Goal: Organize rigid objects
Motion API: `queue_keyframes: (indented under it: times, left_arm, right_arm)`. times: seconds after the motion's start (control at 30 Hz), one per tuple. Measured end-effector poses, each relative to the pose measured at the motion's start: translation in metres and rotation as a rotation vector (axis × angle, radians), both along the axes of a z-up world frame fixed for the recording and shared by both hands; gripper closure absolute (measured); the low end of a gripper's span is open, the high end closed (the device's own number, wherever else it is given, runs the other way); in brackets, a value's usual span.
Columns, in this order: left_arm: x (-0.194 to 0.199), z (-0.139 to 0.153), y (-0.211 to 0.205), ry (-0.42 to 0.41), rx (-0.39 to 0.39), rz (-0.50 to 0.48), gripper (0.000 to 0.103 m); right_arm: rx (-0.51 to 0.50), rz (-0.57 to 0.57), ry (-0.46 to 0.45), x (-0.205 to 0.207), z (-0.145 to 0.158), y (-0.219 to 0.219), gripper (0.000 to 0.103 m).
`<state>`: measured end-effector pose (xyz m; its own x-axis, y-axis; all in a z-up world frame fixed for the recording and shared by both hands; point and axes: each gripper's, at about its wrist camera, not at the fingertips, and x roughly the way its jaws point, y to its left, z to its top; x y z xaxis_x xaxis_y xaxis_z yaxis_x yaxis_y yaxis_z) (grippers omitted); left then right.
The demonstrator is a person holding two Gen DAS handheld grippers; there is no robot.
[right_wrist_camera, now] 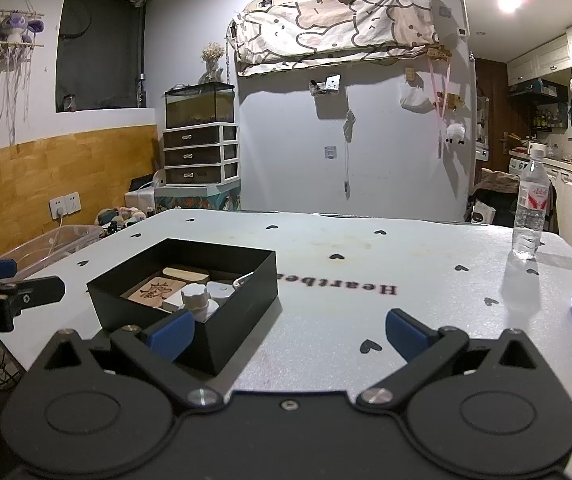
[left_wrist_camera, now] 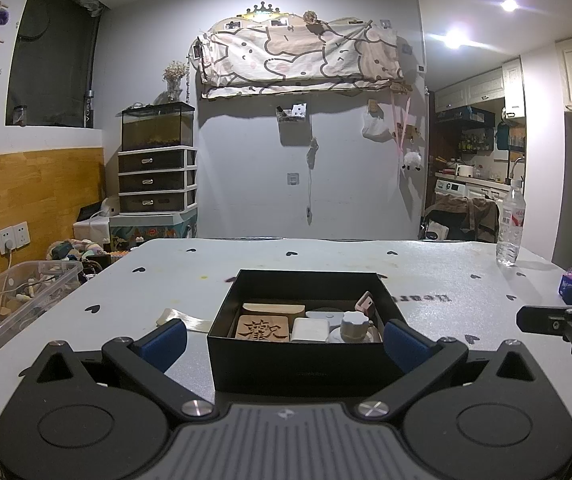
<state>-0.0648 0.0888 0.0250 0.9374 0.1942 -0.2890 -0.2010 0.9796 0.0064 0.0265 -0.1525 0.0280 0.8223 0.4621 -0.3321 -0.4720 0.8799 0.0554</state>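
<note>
The black box (left_wrist_camera: 305,344) sits at lower centre of the left wrist view, dead ahead of the left gripper (left_wrist_camera: 284,342), whose blue pads are spread wide either side of the box's near wall, grasping nothing. It already holds the carved wooden coaster (left_wrist_camera: 262,328), a white square block (left_wrist_camera: 310,330) and a white scalloped knob (left_wrist_camera: 355,322). In the right wrist view the box (right_wrist_camera: 190,300) lies lower left of the released, empty right gripper (right_wrist_camera: 287,332), so the left one is likely better placed.
</note>
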Motion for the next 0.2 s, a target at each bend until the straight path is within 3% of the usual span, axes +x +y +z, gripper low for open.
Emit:
queue_keyframes:
  times: [0.2]
  left_arm:
    - [-0.0004, -0.0006, -0.0006, -0.004, -0.005, -0.001, 0.0]
  right_arm:
    - [0.0, 0.001, -0.001, -0.0001, 0.0006, -0.0008, 0.0]
